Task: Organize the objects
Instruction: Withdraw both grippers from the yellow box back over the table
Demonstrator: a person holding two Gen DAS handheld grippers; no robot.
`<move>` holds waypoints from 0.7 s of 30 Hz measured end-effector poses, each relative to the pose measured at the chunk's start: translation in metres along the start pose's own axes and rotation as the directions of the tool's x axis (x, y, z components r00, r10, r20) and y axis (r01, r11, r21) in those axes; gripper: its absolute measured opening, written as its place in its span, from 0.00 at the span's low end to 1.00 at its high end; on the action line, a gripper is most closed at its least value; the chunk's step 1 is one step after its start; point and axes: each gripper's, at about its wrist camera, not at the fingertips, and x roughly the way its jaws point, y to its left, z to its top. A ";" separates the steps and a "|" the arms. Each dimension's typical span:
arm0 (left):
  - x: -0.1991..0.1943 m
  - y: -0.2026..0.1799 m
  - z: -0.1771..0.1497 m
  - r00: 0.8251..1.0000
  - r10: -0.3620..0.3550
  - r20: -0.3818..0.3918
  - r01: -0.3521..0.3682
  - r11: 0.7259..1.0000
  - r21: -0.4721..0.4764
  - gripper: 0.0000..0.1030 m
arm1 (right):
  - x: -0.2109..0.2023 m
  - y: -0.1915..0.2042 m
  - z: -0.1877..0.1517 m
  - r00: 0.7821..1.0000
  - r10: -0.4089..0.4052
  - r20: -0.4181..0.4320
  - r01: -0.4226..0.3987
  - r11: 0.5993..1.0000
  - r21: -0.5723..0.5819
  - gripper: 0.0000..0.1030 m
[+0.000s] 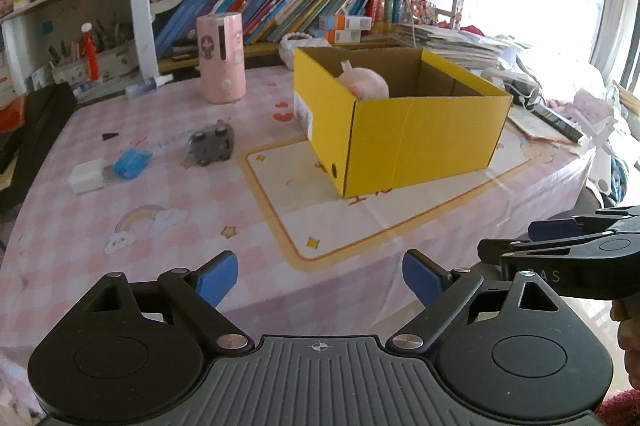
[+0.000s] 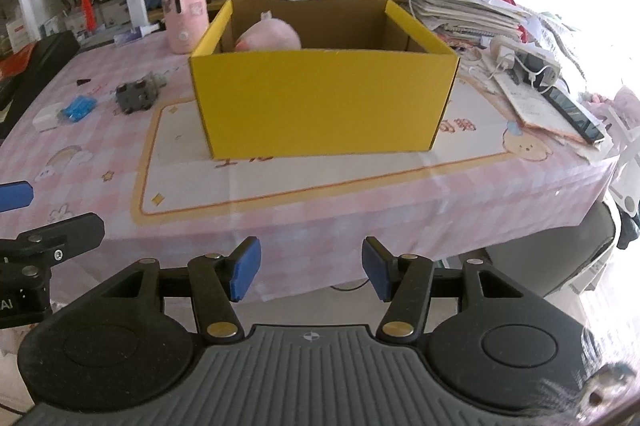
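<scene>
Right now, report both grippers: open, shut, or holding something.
Left gripper: open, holding nothing.
Right gripper: open, narrower gap, holding nothing.

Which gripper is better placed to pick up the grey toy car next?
Probably the left gripper: it is open and empty, and the grey toy car lies left of the yellow box, on its side.

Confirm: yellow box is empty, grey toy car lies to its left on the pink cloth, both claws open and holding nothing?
One thing is wrong: the yellow box is not empty. A pink plush toy sits inside it, as the right wrist view shows. The rest holds: the grey toy car lies left of it, and left claw and right claw are open and hold nothing.
</scene>
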 end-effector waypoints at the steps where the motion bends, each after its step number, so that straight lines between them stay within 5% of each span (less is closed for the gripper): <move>1: -0.001 0.002 -0.002 1.000 0.002 -0.002 -0.002 1.000 -0.001 0.89 | 0.000 0.002 -0.001 1.000 0.002 -0.002 -0.002 1.000 0.000 0.53; 21: -0.023 0.033 -0.025 0.997 0.067 -0.025 -0.068 0.996 -0.061 0.89 | -0.005 0.049 -0.016 0.996 0.087 -0.024 -0.088 0.992 -0.087 0.56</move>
